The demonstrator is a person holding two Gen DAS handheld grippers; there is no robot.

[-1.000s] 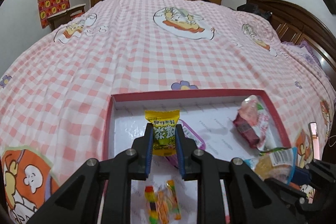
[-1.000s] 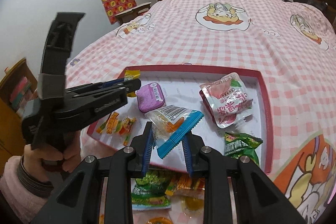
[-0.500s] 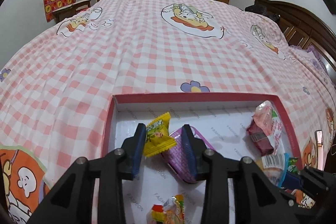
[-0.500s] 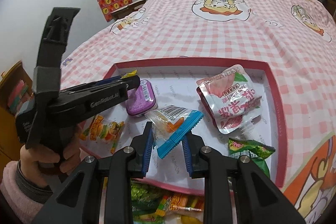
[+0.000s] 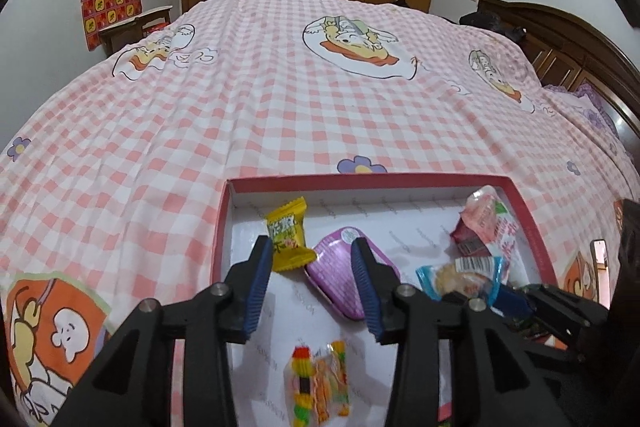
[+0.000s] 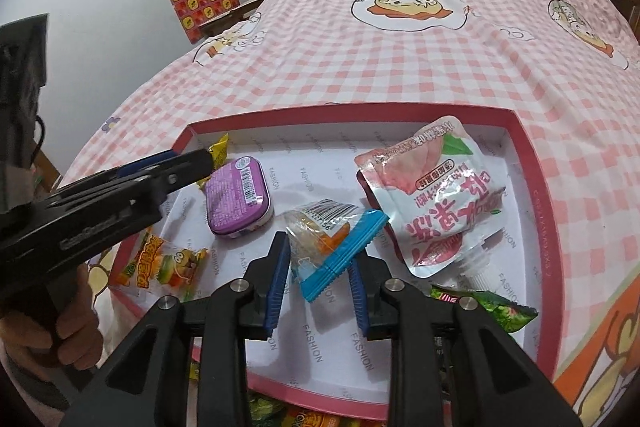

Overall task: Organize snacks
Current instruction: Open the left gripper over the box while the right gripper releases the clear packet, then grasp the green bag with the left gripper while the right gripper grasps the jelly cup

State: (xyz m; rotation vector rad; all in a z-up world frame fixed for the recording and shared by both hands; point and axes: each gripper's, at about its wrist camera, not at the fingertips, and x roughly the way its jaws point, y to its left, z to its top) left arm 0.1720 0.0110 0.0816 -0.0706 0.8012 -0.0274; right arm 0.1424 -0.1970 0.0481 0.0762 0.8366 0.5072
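Left wrist view: the near edge of the red-rimmed tray (image 5: 400, 179) is cut off by the frame and by the left gripper (image 5: 312, 287). The right gripper (image 5: 516, 301) appears only in part at the lower right, its fingertips hidden behind a blue-edged snack packet (image 5: 460, 277). The left gripper jaws have just been opening and stand moderately apart. A yellow candy packet (image 5: 289, 239) lies on the tray floor just beside the left finger, released; contact with that finger cannot be determined. A purple tin (image 5: 340, 267) lies partly behind the right finger. The tray also holds a pink pouch (image 5: 490, 227) at the far right and a multicoloured gummy packet (image 5: 320, 379) at the near edge. The tray rests on a pink checked bed (image 5: 280, 87).

Right wrist view: the right gripper (image 6: 318, 281) jaws have just been opening a little and stand narrow, with the blue-edged snack packet (image 6: 332, 239) between them; whether the pads press on it cannot be determined. The left gripper (image 6: 192, 163) covers most of the yellow candy packet (image 6: 218, 149). A hand (image 6: 52, 331) grips its handle. The tray (image 6: 524, 155) holds the purple tin (image 6: 238, 197), the pink pouch (image 6: 436, 195), the gummy packet (image 6: 168, 261) and a green packet (image 6: 488, 311). More wrappers below the near rim are mostly hidden.
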